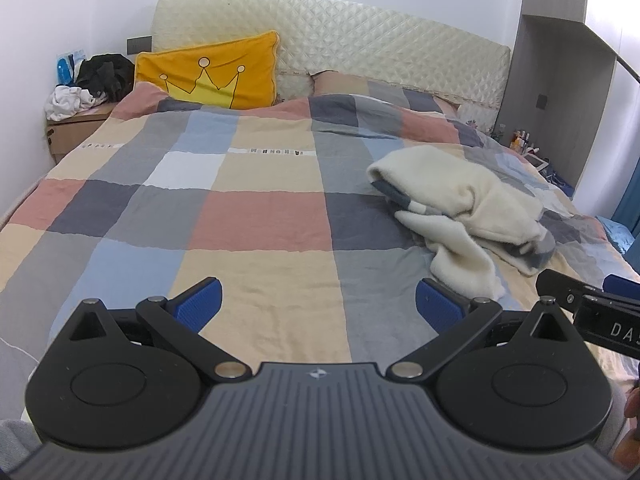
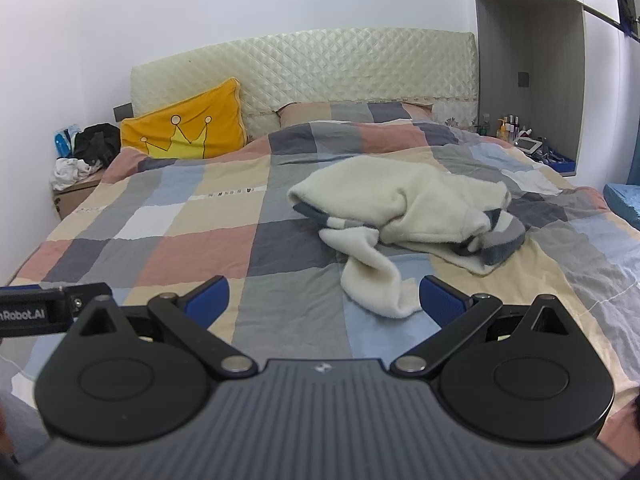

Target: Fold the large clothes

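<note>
Left gripper (image 1: 318, 304) is hovering over the near end of the bed, jaws spread wide apart, nothing between the blue pads. Right gripper (image 2: 323, 300) is doing the same, jaws wide apart, holding nothing.

Crumpled cream fleece garment with grey-and-white striped trim (image 1: 464, 208) (image 2: 404, 208) is lying bunched on the checked patchwork bed cover in peach, grey, blue and pink (image 1: 240, 208) (image 2: 180, 240). Left wrist view: it is sitting at 2 o'clock from the jaws, one cream sleeve end trailing down to just beside the right pad. Right wrist view: it is sitting at 12 to 1 o'clock, sleeve hanging toward the gap between the pads, not touching either as far as I can tell.

Orange square cushion with a yellow crown print (image 1: 208, 72) (image 2: 186, 124) is leaning against the cream quilted headboard (image 1: 360, 36) (image 2: 340, 64) at 11 o'clock.

Wooden bedside cabinet (image 1: 70, 128) (image 2: 70, 196) at 10 o'clock is carrying a pile of loose black and white clothes (image 1: 94, 80) (image 2: 88, 152). At 2 o'clock, a grey wall niche (image 2: 532, 80) is holding small bottles (image 2: 508, 124).
</note>
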Demonstrator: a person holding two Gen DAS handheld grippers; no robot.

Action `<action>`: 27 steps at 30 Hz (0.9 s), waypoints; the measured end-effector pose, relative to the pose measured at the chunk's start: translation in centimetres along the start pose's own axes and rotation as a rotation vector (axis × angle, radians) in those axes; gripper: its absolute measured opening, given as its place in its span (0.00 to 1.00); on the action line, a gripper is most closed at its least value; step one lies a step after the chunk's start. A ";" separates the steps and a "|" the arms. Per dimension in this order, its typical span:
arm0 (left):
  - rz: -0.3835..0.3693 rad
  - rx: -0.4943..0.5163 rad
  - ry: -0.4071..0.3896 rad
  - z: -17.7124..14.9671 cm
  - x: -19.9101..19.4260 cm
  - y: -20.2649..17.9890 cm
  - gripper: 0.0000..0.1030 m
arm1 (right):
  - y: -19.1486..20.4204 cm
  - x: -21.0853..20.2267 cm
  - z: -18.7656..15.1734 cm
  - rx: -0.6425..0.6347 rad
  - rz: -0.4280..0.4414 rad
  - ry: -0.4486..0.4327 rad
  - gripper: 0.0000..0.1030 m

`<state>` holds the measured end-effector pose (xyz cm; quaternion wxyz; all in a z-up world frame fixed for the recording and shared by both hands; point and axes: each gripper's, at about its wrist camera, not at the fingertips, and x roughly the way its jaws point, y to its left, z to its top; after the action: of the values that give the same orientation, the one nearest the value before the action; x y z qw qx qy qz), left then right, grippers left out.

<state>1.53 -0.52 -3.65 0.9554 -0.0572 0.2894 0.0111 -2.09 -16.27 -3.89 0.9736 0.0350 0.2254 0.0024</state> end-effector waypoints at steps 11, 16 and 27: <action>-0.003 0.014 -0.020 1.5 2.3 -0.4 1.00 | -0.7 1.1 0.0 0.017 -0.027 -0.003 1.00; -0.023 0.042 -0.017 3.0 5.8 -1.6 1.00 | -2.2 2.0 0.9 0.039 -0.022 -0.040 1.00; -0.137 0.124 0.069 4.7 16.1 -7.5 1.00 | -9.1 7.8 2.9 0.294 0.013 -0.001 0.96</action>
<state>17.96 -7.56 -7.88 0.9451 -0.0177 0.3178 -0.0740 6.11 -25.42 -5.36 0.9581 0.1787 0.2227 -0.0244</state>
